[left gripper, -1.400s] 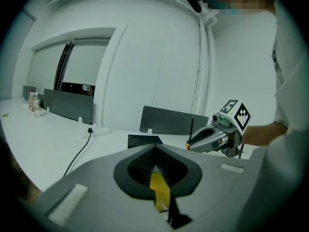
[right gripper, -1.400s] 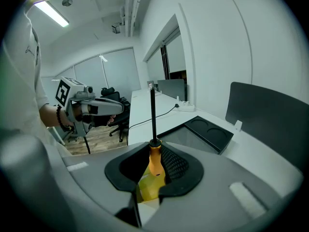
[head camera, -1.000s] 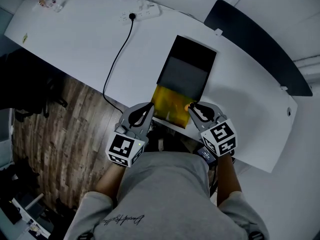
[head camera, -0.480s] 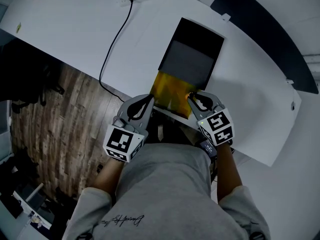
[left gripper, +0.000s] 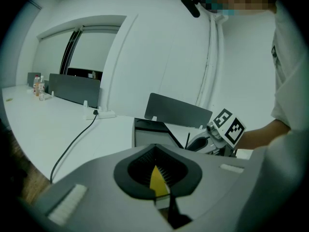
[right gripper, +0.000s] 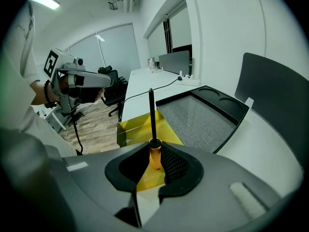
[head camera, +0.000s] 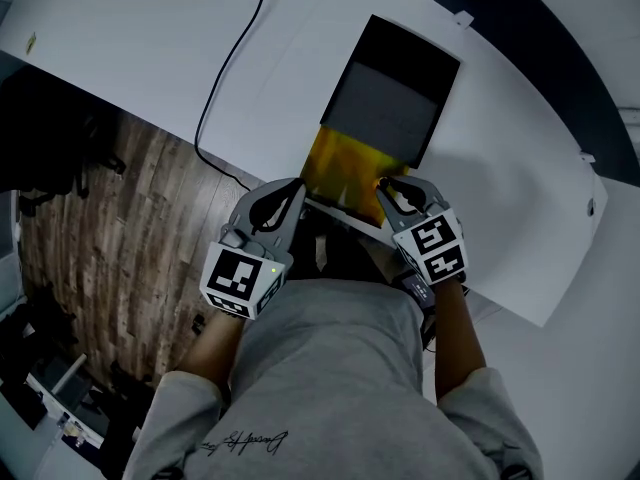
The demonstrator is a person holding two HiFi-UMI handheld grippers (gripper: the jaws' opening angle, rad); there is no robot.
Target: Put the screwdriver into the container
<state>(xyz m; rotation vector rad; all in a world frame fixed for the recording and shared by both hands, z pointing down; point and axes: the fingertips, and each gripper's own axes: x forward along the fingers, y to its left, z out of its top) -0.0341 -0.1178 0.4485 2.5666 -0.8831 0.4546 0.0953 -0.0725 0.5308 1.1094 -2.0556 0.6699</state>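
Lower centre of the head view: my right claw (head camera: 392,188) pinches the screwdriver (right gripper: 155,156) by its orange handle. The black shaft stands up out of the jaws, at the lower right corner of the yellow container (head camera: 338,165). My left claw (head camera: 292,190), tips pressed together with nothing between them, hangs at the container's lower left corner. Just above the container lies a black tray (head camera: 392,103) on the white table (head camera: 130,48). A black cable (head camera: 222,88) crosses the upper left.
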